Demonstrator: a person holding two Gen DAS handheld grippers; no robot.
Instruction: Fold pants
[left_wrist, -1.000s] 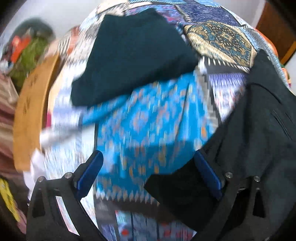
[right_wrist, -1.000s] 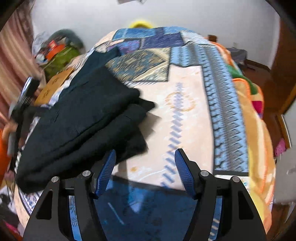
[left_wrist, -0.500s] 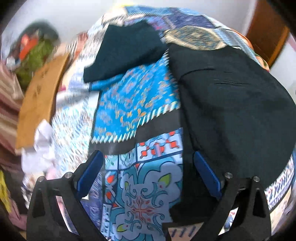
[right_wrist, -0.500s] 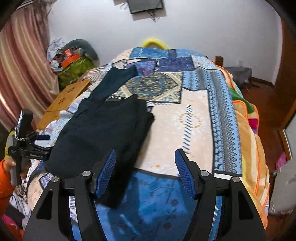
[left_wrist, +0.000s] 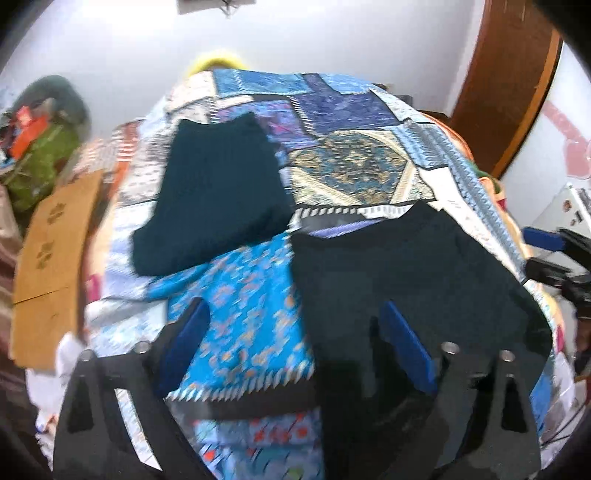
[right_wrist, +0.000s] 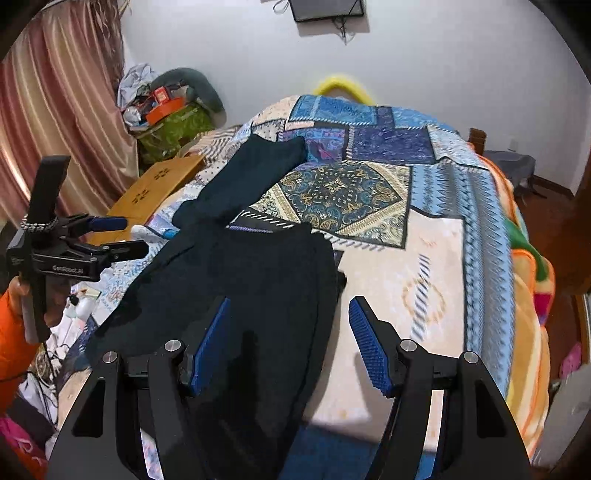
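Observation:
Black pants (right_wrist: 240, 288) lie folded flat on a patchwork bedspread (right_wrist: 436, 273), near its front left; in the left wrist view they (left_wrist: 406, 273) fill the right. A second dark folded garment (right_wrist: 255, 173) lies farther back; it shows in the left wrist view (left_wrist: 218, 192) too. My right gripper (right_wrist: 290, 339) is open and empty, above the pants' near right edge. My left gripper (left_wrist: 295, 343) is open and empty, above the pants' left edge; it also shows in the right wrist view (right_wrist: 110, 236).
A wooden board (right_wrist: 155, 188) leans at the bed's left side. A pile of bags and clutter (right_wrist: 166, 110) sits by the pink curtain (right_wrist: 55, 110). An orange blanket (right_wrist: 528, 288) hangs off the right side. A wooden door (left_wrist: 506, 85) stands at the right.
Both grippers have pulled back and up from the pants, which now lie flat and still. The left wrist view has swung up toward the wall.

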